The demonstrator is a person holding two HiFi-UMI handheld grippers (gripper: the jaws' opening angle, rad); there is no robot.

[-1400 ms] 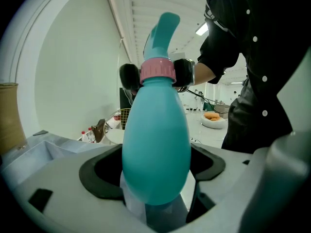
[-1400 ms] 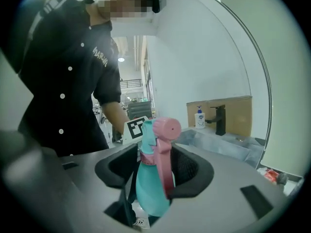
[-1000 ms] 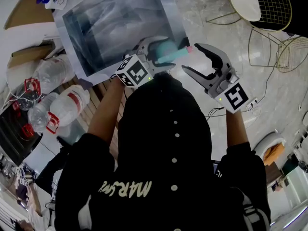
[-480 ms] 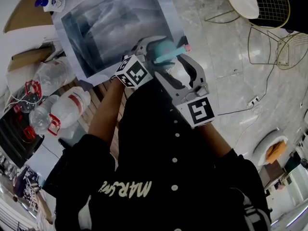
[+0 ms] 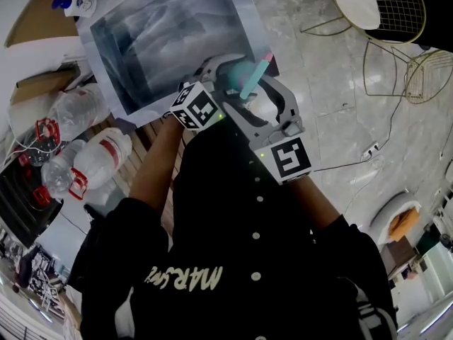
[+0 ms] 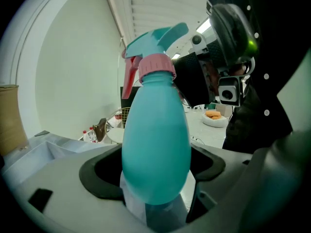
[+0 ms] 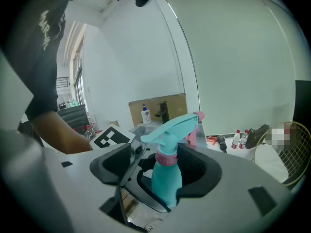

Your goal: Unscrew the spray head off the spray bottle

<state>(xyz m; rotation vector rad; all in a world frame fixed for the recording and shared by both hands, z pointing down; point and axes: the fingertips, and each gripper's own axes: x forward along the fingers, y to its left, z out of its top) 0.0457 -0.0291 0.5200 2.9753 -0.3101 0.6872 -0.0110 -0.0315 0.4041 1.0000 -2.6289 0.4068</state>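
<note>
A teal spray bottle (image 6: 155, 144) stands upright with my left gripper (image 6: 155, 181) shut on its body. Its teal spray head (image 6: 151, 40) with a pink trigger sits on a pink collar (image 6: 157, 67). In the head view the left gripper (image 5: 228, 78) holds the bottle (image 5: 237, 71) over the table's edge. My right gripper (image 7: 160, 169) has come in from the right. Its jaws have just been opening and stand wide on either side of the bottle's neck (image 7: 166, 158), below the spray head (image 7: 170, 126), pads not pressing. In the head view the right gripper (image 5: 257, 96) reaches under the head.
A silvery sheet (image 5: 163, 34) covers the table behind the bottle. Several plastic water bottles (image 5: 92, 158) lie at the left, and a pump bottle (image 5: 74, 2) stands at the far corner. Wire chairs (image 5: 396, 13) stand on the marble floor to the right.
The right gripper swung in from the right to stand around the bottle's neck. The spray head's nozzle now points more up the picture than before. The left gripper has kept still.
</note>
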